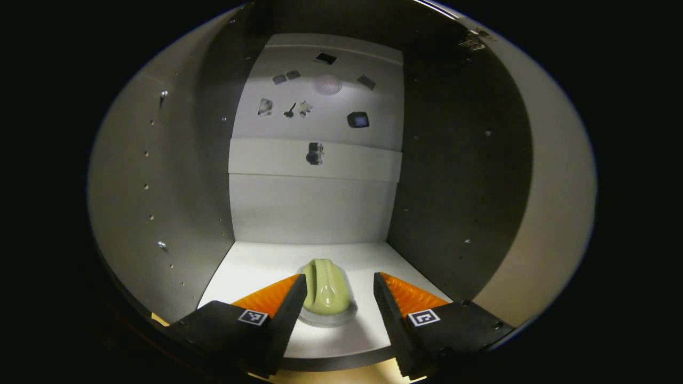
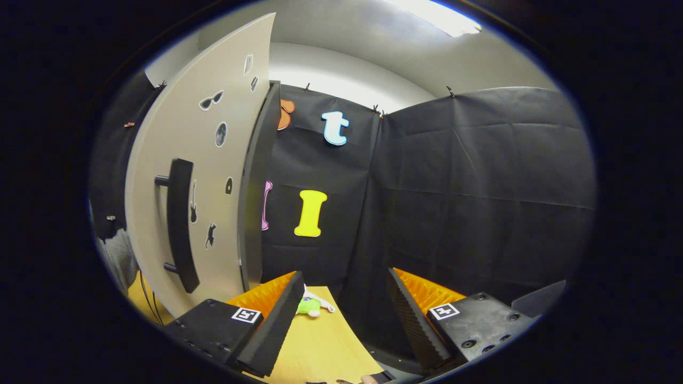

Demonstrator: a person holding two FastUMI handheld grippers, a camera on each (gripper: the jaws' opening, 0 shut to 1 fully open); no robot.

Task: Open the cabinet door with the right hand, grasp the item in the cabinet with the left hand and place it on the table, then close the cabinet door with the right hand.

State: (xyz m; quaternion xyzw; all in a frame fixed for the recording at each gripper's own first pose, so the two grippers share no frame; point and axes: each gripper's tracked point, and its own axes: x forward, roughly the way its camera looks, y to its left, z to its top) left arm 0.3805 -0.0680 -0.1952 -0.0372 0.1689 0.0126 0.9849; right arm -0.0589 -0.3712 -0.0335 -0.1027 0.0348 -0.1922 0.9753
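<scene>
Cabinet door [image 2: 213, 176] swung open, flat pale panel, dark bar handle [image 2: 179, 224]. Left gripper [image 1: 339, 298] spread around glossy green ridged item [image 1: 325, 293]; right gripper [image 2: 344, 314] spread, empty, above wooden worktop [image 2: 320, 346].

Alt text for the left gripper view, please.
The open left gripper reaches into a cabinet, its fingers either side of a pale green item on the white shelf, not gripping it. Small stickers dot the back panel.
</scene>
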